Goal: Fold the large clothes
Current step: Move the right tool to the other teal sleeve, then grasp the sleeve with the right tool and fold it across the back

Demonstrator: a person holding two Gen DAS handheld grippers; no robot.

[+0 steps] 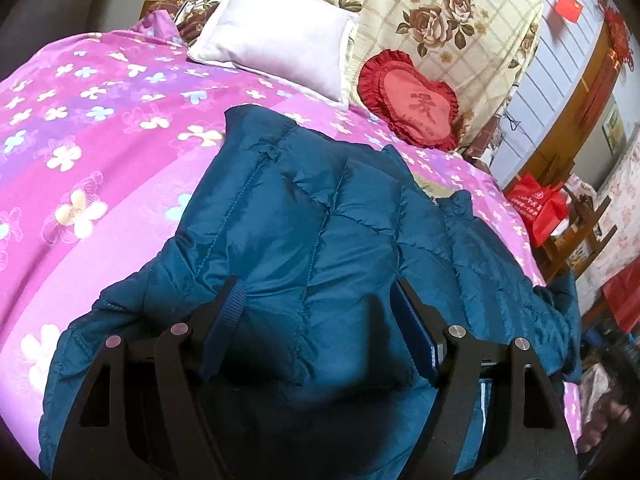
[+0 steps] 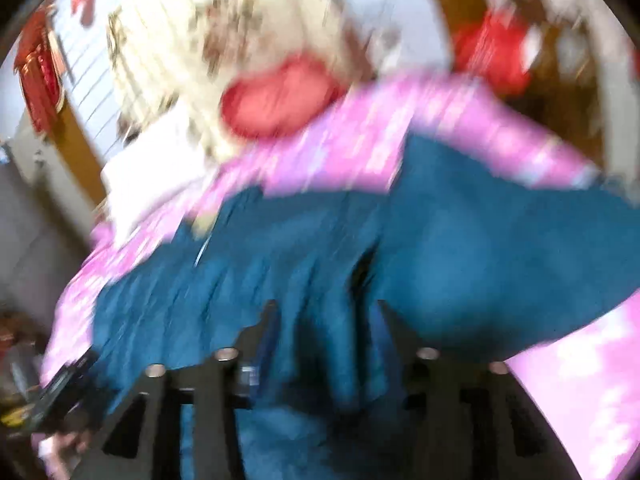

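A teal quilted jacket (image 1: 320, 220) lies spread on a bed with a pink flowered cover (image 1: 100, 140). In the left wrist view my left gripper (image 1: 320, 300) sits over the jacket's near part. Its jaws stand wide, with a thick padded fold bulging between the pads and pressed by both. The right wrist view is blurred by motion. There my right gripper (image 2: 328, 316) is at the near edge of the jacket (image 2: 460, 248), and gathered pleats of teal fabric run in between its narrower-set fingers, which seem to pinch them.
A white pillow (image 1: 276, 40) and a red heart cushion (image 1: 412, 104) lie at the bed's far end against a cream rose-print quilt (image 1: 440, 20). A red bag (image 1: 536, 204) and wooden furniture stand beyond the bed's right edge. Pink cover (image 2: 580, 380) shows right of the jacket.
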